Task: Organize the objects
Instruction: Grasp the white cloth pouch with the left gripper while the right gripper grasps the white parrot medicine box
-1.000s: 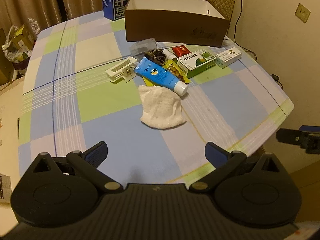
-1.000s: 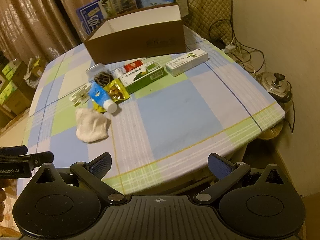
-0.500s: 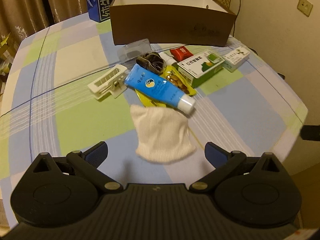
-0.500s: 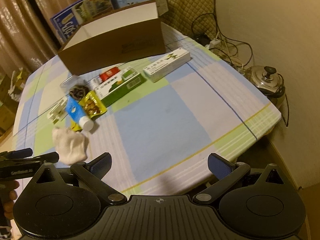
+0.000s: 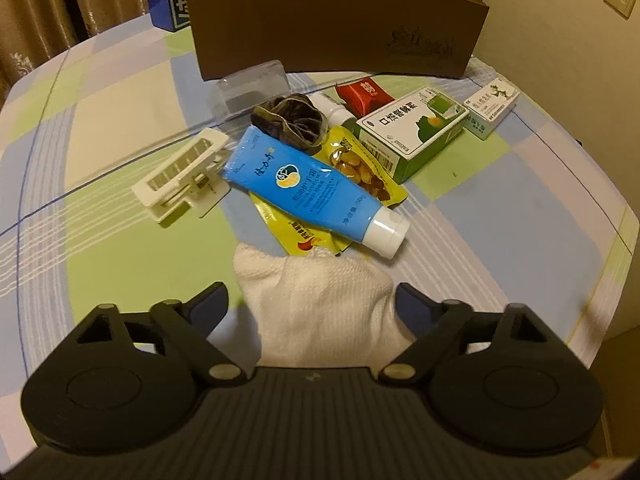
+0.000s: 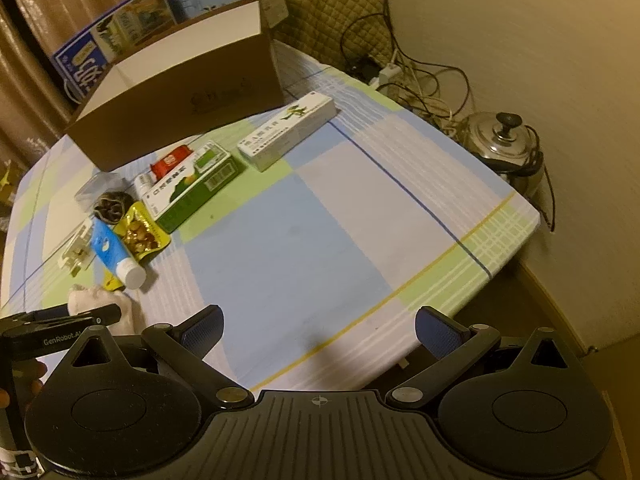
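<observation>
My left gripper [image 5: 312,300] is open, its fingers standing either side of a white knitted cloth [image 5: 320,300] without pinching it. Beyond the cloth lie a blue tube [image 5: 304,188], yellow snack packets [image 5: 360,164], a dark hair tie [image 5: 290,120], a white clip [image 5: 184,172], a green and white box [image 5: 416,128], a red packet [image 5: 364,94], a small white box [image 5: 492,106] and a clear case [image 5: 252,88]. A brown cardboard box [image 5: 336,28] stands behind them. My right gripper [image 6: 318,326] is open over the table's near edge, holding nothing.
The checked tablecloth [image 6: 304,240] ends close to my right gripper. Blue cartons [image 6: 108,48] stand behind the cardboard box. A metal pot [image 6: 504,148] and cables [image 6: 404,76] sit on the floor by the wall. The left gripper's body [image 6: 60,320] shows at the right wrist view's left.
My left gripper has moved forward over the table until the white cloth lies between its fingers. The right gripper has swung slightly right; both stayed open.
</observation>
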{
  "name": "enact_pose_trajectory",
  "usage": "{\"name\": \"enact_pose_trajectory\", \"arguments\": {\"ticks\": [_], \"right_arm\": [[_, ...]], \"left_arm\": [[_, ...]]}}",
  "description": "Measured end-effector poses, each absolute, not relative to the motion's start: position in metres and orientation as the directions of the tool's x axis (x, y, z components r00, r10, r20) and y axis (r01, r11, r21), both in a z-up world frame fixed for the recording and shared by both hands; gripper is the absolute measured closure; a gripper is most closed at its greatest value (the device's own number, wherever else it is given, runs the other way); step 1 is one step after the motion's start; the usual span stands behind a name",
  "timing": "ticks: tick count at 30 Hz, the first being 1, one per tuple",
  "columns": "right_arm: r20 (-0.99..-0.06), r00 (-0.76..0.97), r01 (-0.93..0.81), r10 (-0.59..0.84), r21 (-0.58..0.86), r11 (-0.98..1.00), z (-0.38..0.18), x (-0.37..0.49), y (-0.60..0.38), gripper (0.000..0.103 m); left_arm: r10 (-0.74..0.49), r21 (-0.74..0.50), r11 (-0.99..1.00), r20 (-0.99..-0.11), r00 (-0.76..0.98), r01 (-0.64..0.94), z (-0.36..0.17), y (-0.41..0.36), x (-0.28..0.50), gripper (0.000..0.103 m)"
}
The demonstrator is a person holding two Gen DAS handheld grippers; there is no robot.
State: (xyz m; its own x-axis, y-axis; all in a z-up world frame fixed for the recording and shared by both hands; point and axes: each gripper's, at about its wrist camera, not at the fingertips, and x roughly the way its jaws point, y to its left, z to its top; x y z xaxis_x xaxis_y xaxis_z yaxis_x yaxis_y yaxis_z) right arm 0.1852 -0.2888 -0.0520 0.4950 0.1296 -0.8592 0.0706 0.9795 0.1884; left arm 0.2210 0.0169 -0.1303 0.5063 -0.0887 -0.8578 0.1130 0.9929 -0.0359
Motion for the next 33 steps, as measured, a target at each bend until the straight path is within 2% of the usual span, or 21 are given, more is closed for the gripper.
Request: {"name": "enact_pose_trajectory", "arguments": {"ticks": [6, 8, 10, 15, 20, 24, 33], "right_arm": [[-0.866, 0.486, 0.098, 0.119, 0.189, 0.977, -0.057, 0.197, -0.286, 0.003], [-0.866, 0.487, 0.101, 0.109, 0.18, 0.978, -0.059, 0.204, -0.282, 0.003], [-0.864, 0.491, 0.101, 0.111, 0.183, 0.978, -0.06, 0.212, -0.279, 0.003], [-0.856, 0.504, 0.092, 0.116, 0.187, 0.978, -0.062, 0.24, -0.271, 0.004], [-0.847, 0.517, 0.048, 0.126, 0.175, 0.983, -0.065, 0.283, -0.26, 0.014], [-0.834, 0.538, 0.041, 0.122, 0.17, 0.985, -0.068, 0.324, -0.257, 0.017], [-0.849, 0.522, 0.168, 0.076, 0.189, 0.967, -0.091, 0.409, -0.267, 0.019]], "left_arm": [[-0.127, -0.064, 0.988, -0.856, 0.501, 0.142, -0.133, 0.021, 0.224, 0.045], [-0.149, -0.077, 0.984, -0.852, 0.503, 0.161, -0.131, 0.024, 0.222, 0.057], [-0.168, -0.096, 0.982, -0.848, 0.503, 0.166, -0.126, 0.029, 0.219, 0.061], [-0.162, -0.102, 0.985, -0.827, 0.539, 0.139, -0.107, 0.049, 0.212, 0.062], [-0.119, -0.097, 0.993, -0.809, 0.575, 0.068, -0.086, 0.076, 0.214, 0.062], [-0.05, -0.077, 0.997, -0.799, 0.6, -0.018, -0.077, 0.094, 0.221, 0.062], [0.092, -0.061, 0.972, -0.79, 0.606, -0.227, -0.065, 0.136, 0.245, 0.062]]}}
